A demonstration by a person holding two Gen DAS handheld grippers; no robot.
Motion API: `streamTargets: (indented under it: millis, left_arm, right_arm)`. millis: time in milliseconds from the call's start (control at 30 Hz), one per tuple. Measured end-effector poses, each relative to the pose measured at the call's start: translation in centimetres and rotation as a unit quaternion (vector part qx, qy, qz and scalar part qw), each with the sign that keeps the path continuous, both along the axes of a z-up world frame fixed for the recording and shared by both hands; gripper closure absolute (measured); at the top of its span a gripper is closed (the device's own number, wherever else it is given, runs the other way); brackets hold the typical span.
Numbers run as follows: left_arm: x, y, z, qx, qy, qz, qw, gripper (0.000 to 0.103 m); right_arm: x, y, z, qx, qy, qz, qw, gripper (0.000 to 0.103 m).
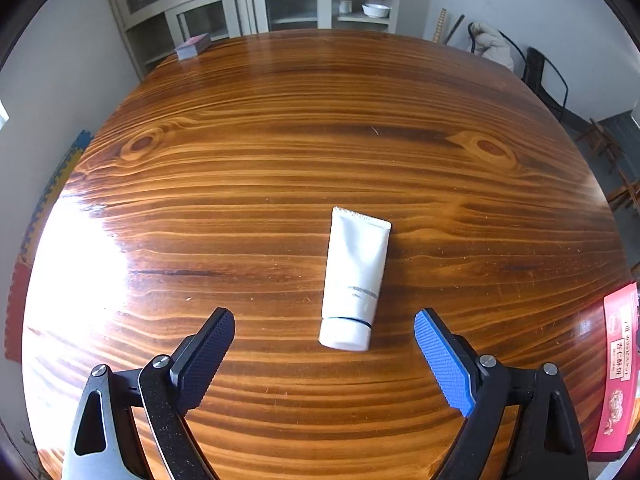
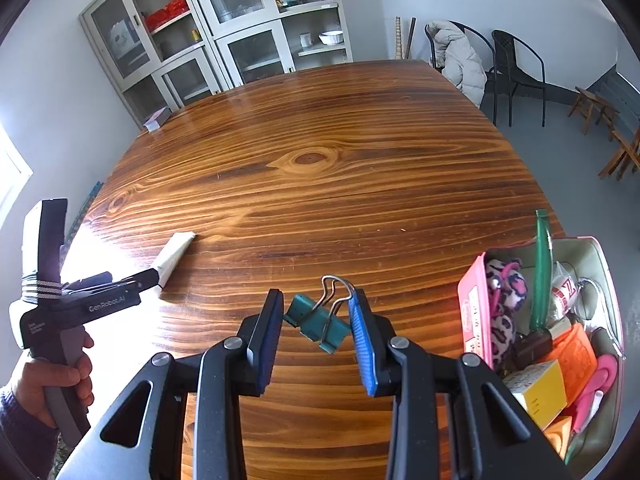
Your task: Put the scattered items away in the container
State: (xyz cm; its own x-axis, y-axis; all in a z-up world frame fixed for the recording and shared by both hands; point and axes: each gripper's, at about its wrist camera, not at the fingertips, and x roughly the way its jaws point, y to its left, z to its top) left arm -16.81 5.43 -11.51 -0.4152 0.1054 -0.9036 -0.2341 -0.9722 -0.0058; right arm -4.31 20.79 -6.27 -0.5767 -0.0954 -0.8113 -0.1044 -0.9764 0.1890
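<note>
Left wrist view: white tube (image 1: pixel 355 280) lies lengthwise, cap nearest; left hand-held gripper (image 1: pixel 325 322) spread wide, empty.

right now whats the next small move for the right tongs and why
Probably carry the green binder clip rightward over the container and let go. The right tongs already grip it above the table, and the container sits just to their right, with other items in it.
</note>
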Motion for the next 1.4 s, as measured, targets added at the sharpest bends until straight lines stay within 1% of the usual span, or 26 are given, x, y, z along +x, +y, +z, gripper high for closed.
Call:
streamTargets:
  millis: [33,100,167,233,267,300,333,400,433,500,567,933,1033,1200,1400]
  left_arm:
    - [-0.3,0.1,-0.3,-0.002,-0.004,-0.004,1.0000,0.018]
    - [-1.0,0.5,-1.3,-0.004,-0.019,-0.014,0.9997,0.030]
    - [-1.3,0.6,-2.1,-0.005,-0.030,-0.020,0.9993,0.036]
    - [-1.5,0.6,-2.7,-0.007,-0.037,-0.026,0.9990,0.037]
    - [-1.5,0.6,-2.9,-0.008,-0.038,-0.028,0.9988,0.039]
    - [-1.4,0.6,-2.9,-0.007,-0.034,-0.030,0.9989,0.046]
    - [-1.4,0.7,-2.8,-0.006,-0.032,-0.034,0.9989,0.050]
    - [-1.5,1.0,-2.6,-0.006,-0.031,-0.043,0.9986,0.070]
    - [-1.5,1.2,-2.5,-0.008,-0.031,-0.044,0.9985,0.070]
    - [-1.6,1.2,-2.4,0.005,-0.038,-0.041,0.9984,0.070]
    - [-1.3,1.2,-1.8,0.010,-0.033,-0.039,0.9987,0.070]
    - [1.3,2.8,3.7,0.043,0.006,-0.053,0.9977,0.070]
    - [2.7,4.2,4.7,0.046,0.011,-0.067,0.9966,0.070]
    - [5.6,7.8,5.9,0.055,0.012,-0.103,0.9931,0.070]
    - [9.0,13.1,6.7,0.065,0.011,-0.157,0.9854,0.070]
  right_arm:
    - [-0.1,-0.1,-0.1,0.001,-0.002,-0.002,1.000,0.066]
    - [-0.3,-0.2,-0.3,0.003,-0.007,-0.006,1.000,0.066]
    - [-0.5,-0.3,-0.5,0.004,-0.010,-0.010,1.000,0.066]
    - [-0.7,-0.5,-0.6,0.006,-0.013,-0.014,1.000,0.066]
    - [-0.8,-0.5,-0.6,0.007,-0.015,-0.015,1.000,0.066]
    - [-0.9,-0.5,-0.7,0.007,-0.016,-0.016,1.000,0.066]
    - [-1.0,-0.6,-0.8,0.008,-0.018,-0.016,1.000,0.066]
    - [-1.2,-0.6,-0.9,0.009,-0.020,-0.015,1.000,0.066]
    - [-1.3,-0.7,-0.9,0.009,-0.020,-0.014,1.000,0.066]
    - [-1.4,-0.9,-0.8,0.010,-0.018,-0.009,1.000,0.066]
    - [-1.4,-1.1,-0.7,0.011,-0.015,-0.003,1.000,0.066]
    - [-0.8,-0.3,0.6,0.002,0.007,0.011,1.000,0.066]
    - [-0.1,0.5,1.1,0.001,0.016,0.011,1.000,0.066]
    - [1.6,2.9,1.7,0.000,0.025,-0.003,1.000,0.066]
    - [4.4,6.9,1.9,0.005,0.025,-0.035,0.999,0.066]
